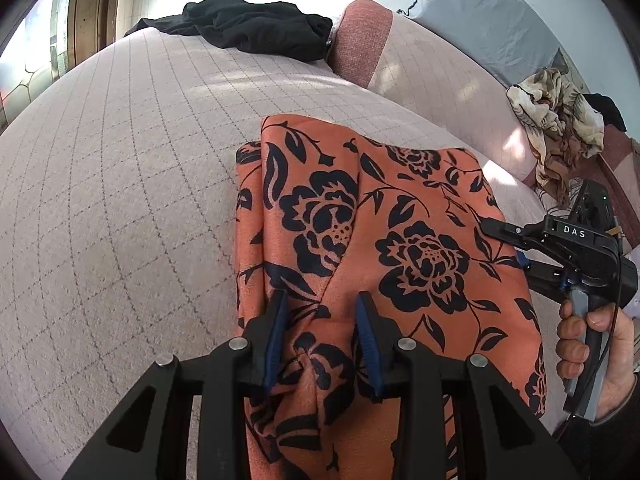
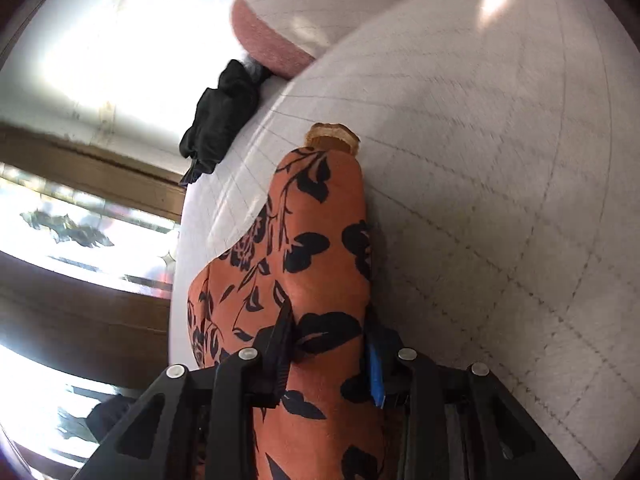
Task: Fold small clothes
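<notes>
You have the orange flowered garment (image 1: 400, 216) part-folded on the checked bed cover (image 1: 120, 200), your left gripper (image 1: 322, 300) pinching a bunched fold just ahead, your right gripper (image 2: 330, 330) clamping its side edge; final folds remain.

Pale quilted bed (image 1: 120, 184), pink cushion (image 1: 360, 40), wood-framed window (image 2: 80, 184) (bright daylight), grey curtain (image 1: 480, 12)

Orange garment (image 1: 400, 216) with black floral print, partly folded, lying on checked pale bed cover, near edge bunched upward.
</notes>
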The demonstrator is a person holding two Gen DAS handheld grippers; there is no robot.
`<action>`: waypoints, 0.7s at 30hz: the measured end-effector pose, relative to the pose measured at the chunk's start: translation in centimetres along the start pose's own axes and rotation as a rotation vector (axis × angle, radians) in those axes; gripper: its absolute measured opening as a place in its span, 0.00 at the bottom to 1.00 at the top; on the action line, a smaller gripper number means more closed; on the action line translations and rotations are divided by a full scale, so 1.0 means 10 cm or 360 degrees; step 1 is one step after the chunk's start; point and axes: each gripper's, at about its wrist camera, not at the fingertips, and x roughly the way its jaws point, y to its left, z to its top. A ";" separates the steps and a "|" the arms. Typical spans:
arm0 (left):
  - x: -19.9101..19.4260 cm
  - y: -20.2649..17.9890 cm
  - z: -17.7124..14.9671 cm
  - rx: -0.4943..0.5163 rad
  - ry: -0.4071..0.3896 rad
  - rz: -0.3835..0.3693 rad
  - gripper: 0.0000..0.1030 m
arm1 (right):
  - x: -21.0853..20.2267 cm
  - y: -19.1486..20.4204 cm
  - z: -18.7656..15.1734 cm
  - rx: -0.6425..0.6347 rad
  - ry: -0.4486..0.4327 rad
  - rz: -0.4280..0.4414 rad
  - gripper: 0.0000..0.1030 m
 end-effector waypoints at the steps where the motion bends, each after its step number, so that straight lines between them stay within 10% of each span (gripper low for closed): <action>1: 0.01 -0.01 0.00 0.0004 0.0000 0.0007 0.35 | 0.01 0.03 -0.02 -0.0007 -0.0007 -0.0069 0.31; 6: 0.00 -0.02 -0.01 0.0026 -0.0010 0.0018 0.35 | -0.12 0.13 -0.18 -0.0047 -0.0039 -0.0162 0.61; 13: -0.01 -0.02 -0.01 0.0021 -0.0010 0.0026 0.35 | -0.77 0.89 -0.78 -0.0442 -0.0172 -0.0151 0.66; 18: -0.08 0.01 -0.01 0.0004 -0.0003 -0.0011 0.35 | -0.14 0.61 -1.13 -0.0388 0.0205 -0.0210 0.83; 21: -0.48 0.22 -0.06 -0.0099 -0.0101 -0.0196 0.43 | -0.24 0.69 -1.22 -0.0418 0.0136 -0.0192 0.83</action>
